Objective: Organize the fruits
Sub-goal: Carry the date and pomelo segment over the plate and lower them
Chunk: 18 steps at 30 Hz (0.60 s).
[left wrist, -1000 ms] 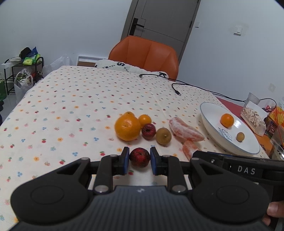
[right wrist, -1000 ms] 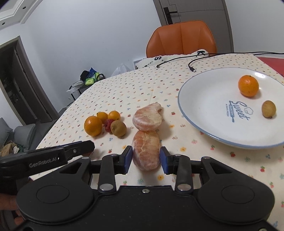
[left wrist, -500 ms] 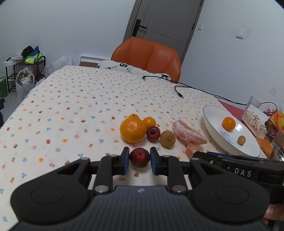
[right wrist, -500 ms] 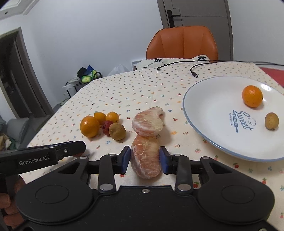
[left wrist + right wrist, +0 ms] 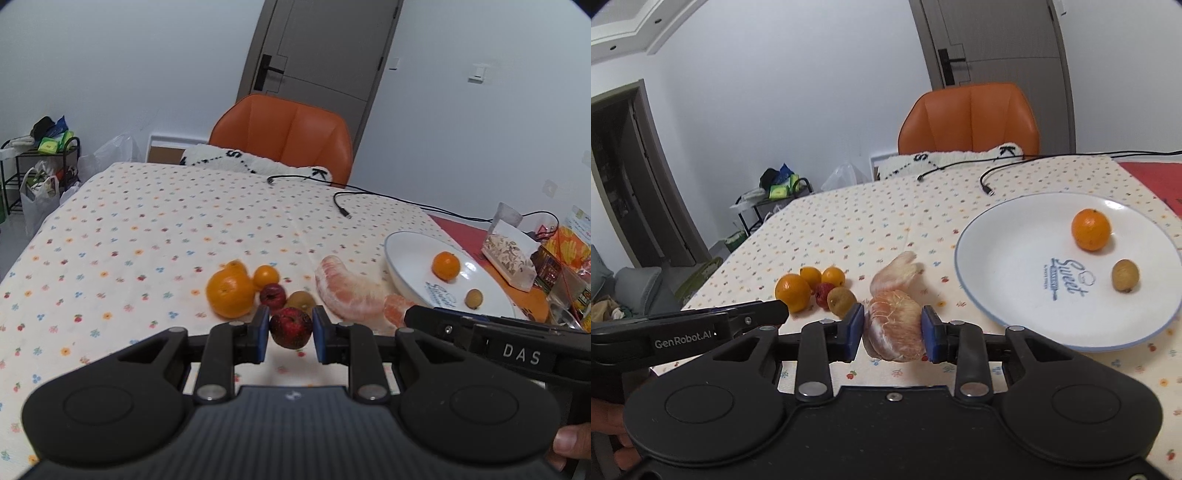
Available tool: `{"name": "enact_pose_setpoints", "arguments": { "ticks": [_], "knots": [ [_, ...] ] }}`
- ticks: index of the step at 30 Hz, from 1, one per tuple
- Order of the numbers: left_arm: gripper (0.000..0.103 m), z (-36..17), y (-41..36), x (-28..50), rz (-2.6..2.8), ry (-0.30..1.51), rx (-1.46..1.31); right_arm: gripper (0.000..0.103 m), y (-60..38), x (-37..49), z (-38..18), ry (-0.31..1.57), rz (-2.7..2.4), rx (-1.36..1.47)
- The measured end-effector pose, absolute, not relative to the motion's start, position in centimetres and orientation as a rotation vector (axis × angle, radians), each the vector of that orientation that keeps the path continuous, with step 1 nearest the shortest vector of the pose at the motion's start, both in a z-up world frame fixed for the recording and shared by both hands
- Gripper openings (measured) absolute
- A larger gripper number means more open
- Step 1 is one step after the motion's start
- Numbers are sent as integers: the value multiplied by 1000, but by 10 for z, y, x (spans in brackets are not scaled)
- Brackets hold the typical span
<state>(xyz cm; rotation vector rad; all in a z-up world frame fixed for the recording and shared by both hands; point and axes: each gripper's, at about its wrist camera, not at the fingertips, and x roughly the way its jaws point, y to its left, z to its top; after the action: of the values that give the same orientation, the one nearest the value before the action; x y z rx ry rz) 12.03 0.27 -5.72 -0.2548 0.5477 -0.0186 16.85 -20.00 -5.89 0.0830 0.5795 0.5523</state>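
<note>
Two fruits are in grasp at once, and the coming move turns on where the white plate [image 5: 975,295] lies from each. The right hand-held gripper [image 5: 892,334] has just been closing its jaws, and its blue pads now press both sides of a peeled citrus piece [image 5: 894,328] that appears lifted clear of the worktop [image 5: 849,221]. In that view the plate sits ahead and to the right, near the pads, with a small orange [image 5: 1090,229] and a brown longan-like fruit [image 5: 1124,275] already on it. The left hand-held gripper [image 5: 290,338] is clamped narrow on a dark red fruit [image 5: 290,326]; from there the plate [image 5: 402,266] is further off, to the right, beyond a second peeled segment [image 5: 347,291] lying on the cloth with its long axis running towards the plate. The right hand is therefore the nearer one, and its body crosses the left view between the red fruit and the plate. I would judge that the right should go first, or the left carry must pass over it. A large orange [image 5: 229,292], two smaller ones, another red fruit [image 5: 272,294] and a brown one [image 5: 301,300] wait clustered on the cloth.
</note>
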Motion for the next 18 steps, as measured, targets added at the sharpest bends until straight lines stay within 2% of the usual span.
{"name": "enact_pose_setpoints", "arguments": {
  "ticks": [18],
  "knots": [
    [23, -45, -39, 130, -87, 520, -210, 32, -256, 167, -47, 522, 465, 150]
  ]
}}
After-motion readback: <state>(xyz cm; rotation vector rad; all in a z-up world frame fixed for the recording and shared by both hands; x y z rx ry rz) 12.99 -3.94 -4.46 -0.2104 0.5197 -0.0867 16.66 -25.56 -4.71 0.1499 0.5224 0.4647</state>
